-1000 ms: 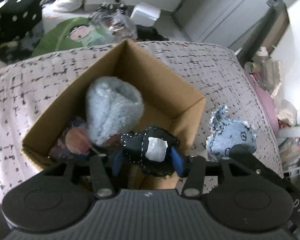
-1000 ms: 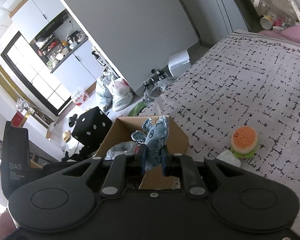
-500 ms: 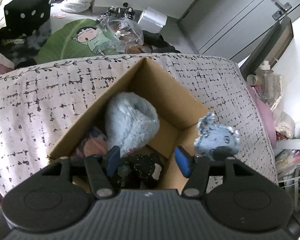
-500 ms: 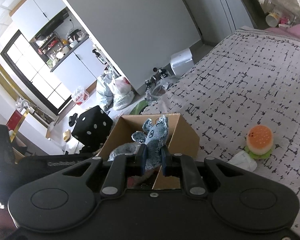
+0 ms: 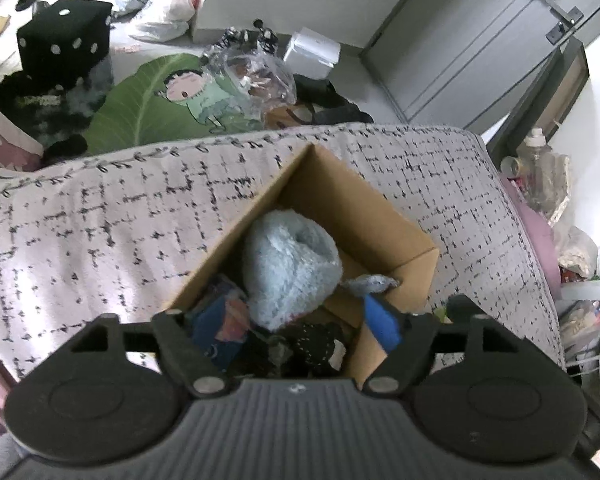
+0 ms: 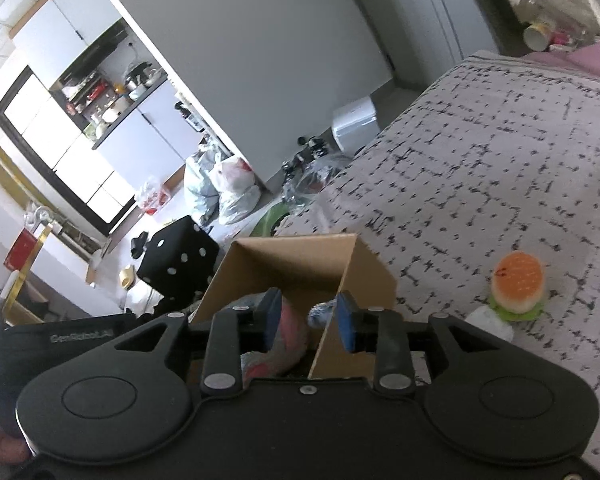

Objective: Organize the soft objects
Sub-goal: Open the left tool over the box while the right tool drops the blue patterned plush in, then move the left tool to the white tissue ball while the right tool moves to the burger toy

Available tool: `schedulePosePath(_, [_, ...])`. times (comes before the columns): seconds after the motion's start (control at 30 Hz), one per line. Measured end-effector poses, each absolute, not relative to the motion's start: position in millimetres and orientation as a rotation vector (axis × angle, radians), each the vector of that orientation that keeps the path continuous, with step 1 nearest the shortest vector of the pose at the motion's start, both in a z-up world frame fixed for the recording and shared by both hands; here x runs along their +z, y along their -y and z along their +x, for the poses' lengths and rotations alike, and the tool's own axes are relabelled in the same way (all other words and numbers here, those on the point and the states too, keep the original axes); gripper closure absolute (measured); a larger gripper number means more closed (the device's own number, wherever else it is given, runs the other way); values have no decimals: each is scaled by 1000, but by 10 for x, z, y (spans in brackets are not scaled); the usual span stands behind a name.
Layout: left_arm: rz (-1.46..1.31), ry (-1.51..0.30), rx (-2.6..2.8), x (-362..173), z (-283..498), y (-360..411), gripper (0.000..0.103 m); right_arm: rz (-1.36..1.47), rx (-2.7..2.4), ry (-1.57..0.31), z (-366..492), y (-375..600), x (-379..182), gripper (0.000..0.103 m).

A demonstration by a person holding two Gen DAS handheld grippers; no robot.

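Note:
A cardboard box (image 5: 352,200) sits on the patterned bedspread (image 5: 100,224). Inside lie a fluffy light-blue plush (image 5: 292,268), a dark stitched toy (image 5: 316,346), a denim toy (image 5: 370,282) and a blue-and-pink item (image 5: 220,322). My left gripper (image 5: 296,328) is open and empty over the box's near side. My right gripper (image 6: 310,318) is open and empty over the box (image 6: 296,264); the denim toy (image 6: 320,312) lies just below it. A burger plush (image 6: 518,284) and a white soft item (image 6: 492,320) lie on the bedspread to the right.
Beyond the bed edge the floor holds a black dice cube (image 5: 66,46), a green leaf-shaped cushion (image 5: 160,108), plastic bags (image 5: 164,12) and a white box (image 5: 312,48). Bottles and clutter (image 5: 544,168) stand at the bed's right side.
Both grippers opened. The dark toy dropped from the left gripper into the box, then the denim toy dropped from the right gripper into it. The left gripper pulled back a little.

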State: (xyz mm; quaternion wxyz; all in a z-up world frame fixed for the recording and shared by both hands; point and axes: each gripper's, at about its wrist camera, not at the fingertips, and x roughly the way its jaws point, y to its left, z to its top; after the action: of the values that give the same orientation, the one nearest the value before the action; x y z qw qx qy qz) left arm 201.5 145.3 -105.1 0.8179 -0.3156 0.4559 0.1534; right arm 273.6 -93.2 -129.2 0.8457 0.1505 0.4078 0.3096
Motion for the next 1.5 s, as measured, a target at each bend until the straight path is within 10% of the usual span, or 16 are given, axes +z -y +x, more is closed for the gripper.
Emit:
schedulePosePath(0.47, [-591,-948,335,-826,1947,-1260,14,295,627,-901,2689,1325,-1099,49])
schedulePosePath(0.6, [-565,-949,330,-776,1960,-1137,13,275,610,-911,2680,1429,-1089,26])
schedulePosePath(1.5, [-511,-909,302,-508,2037,-232,0,212,613,-947,3100,2145,-698,9])
